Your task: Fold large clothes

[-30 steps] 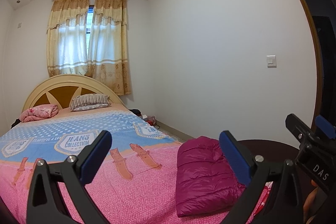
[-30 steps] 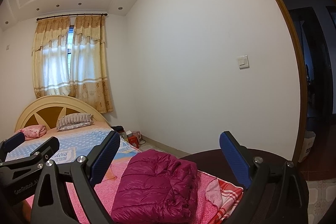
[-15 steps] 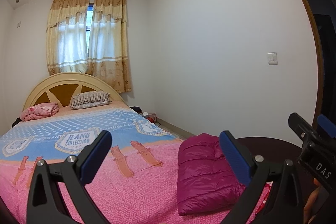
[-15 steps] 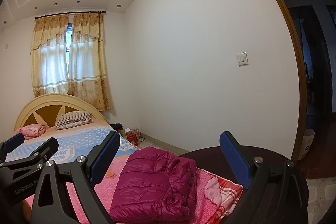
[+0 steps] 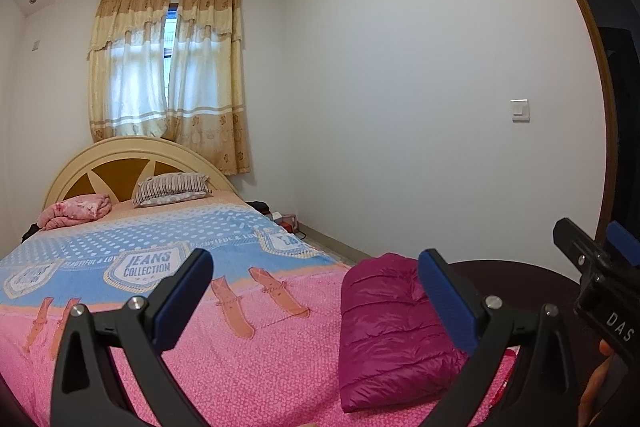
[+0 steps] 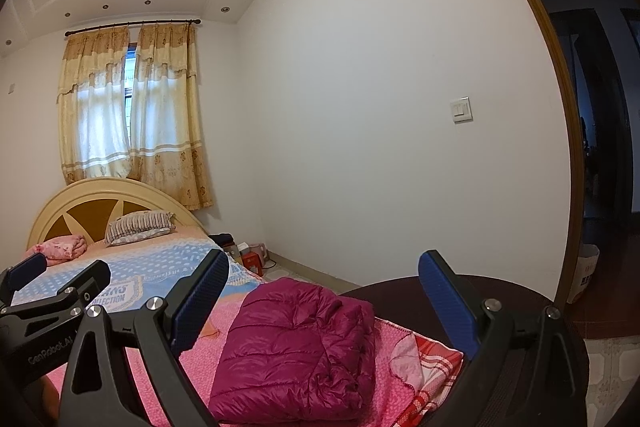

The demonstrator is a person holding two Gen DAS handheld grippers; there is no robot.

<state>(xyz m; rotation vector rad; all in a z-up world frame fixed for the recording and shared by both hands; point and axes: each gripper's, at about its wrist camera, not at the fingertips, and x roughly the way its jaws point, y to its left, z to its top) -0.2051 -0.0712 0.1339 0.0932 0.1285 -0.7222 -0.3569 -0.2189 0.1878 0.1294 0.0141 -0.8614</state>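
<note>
Nearest me, both grippers hang above the foot of the bed (image 5: 248,379) with jaws spread wide and nothing in them. The left gripper (image 5: 316,291) has the jacket (image 5: 384,339) at about four o'clock, while the right gripper (image 6: 324,291) has it at six o'clock, below its open jaws, so I judge the right nearer. The jacket lies folded by the bed's right edge, its long axis running toward twelve o'clock, at the headboard (image 6: 52,211).

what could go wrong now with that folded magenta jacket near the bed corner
The puffy magenta down jacket sits folded near the bed corner; its slick fill may spring open or slide off. Both the left gripper and the right gripper are open and off it, so nothing restrains it.
</note>
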